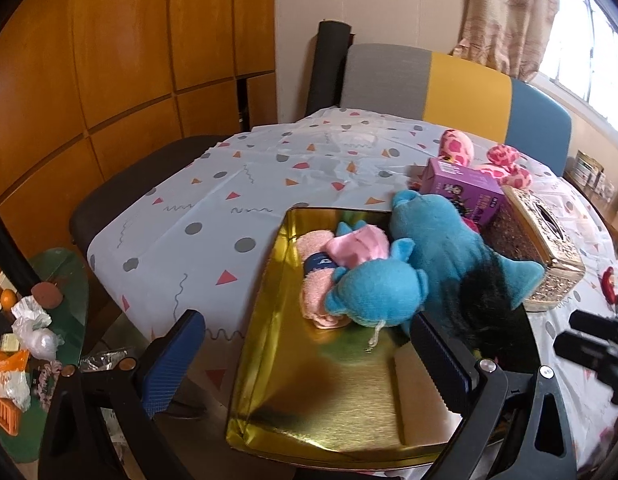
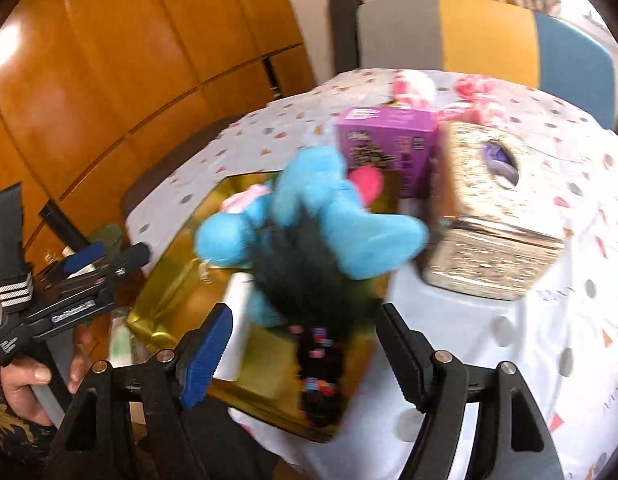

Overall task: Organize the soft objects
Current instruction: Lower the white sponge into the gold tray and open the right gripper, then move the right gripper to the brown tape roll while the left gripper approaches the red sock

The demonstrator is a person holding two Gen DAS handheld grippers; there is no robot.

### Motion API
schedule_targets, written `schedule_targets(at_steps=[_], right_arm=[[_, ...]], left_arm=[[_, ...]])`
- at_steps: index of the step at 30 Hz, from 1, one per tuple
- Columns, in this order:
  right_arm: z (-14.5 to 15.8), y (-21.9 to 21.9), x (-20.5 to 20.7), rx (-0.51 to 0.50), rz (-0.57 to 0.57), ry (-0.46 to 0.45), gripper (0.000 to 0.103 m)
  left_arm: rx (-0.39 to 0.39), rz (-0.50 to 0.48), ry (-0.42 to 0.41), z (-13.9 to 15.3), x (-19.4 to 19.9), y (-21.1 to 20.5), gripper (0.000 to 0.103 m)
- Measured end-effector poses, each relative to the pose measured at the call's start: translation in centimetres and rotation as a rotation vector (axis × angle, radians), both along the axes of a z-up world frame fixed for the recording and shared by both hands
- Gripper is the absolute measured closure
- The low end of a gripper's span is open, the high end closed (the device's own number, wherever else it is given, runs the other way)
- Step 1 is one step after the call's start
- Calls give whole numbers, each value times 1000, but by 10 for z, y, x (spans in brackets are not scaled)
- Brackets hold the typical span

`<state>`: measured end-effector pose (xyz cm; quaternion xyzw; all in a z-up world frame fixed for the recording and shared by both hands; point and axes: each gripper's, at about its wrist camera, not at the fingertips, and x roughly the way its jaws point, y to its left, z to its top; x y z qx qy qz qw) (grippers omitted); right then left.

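A gold tray [image 1: 329, 412] on the patterned tablecloth holds a rolled pink towel [image 1: 315, 292], a pink soft piece [image 1: 357, 246], a small blue plush [image 1: 373, 292] and a big blue plush [image 1: 441, 248] with black hair. My left gripper [image 1: 307, 360] is open and empty, one finger outside the tray's left wall and the other inside. My right gripper [image 2: 305, 356] is open just short of the big blue plush [image 2: 321, 208]. The plush's beaded black hair trails between its fingers, and the pads do not press it. This view is blurred.
A purple box [image 1: 465, 188] and a glittery tissue box [image 1: 537, 248] stand right of the tray, with pink spotted plush toys [image 1: 505, 168] behind them. A grey, yellow and blue chair [image 1: 449, 80] stands at the far edge. A cluttered side table [image 1: 33, 340] sits low on the left.
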<state>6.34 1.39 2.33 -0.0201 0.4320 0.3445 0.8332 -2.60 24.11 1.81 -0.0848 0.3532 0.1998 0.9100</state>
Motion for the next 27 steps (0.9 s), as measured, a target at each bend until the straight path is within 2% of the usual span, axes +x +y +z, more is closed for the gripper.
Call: schedule_targets(at_steps=[9,18,23,27], right_arm=[[1,-68,25,-29,-165,-16,28],[8,-158,52,-43,-391,-30,28],[13,-219,66,-57,-568,-42,28],[13,-277,74,-52,-764,-51,28]], left_arm=[[25,-75,-6,9,9,-28,0],[51,-174,-13,17,23,-61,0],[61,-238,-14,20,32,-84,0],[71,-295,-24,24,39,-103,0]])
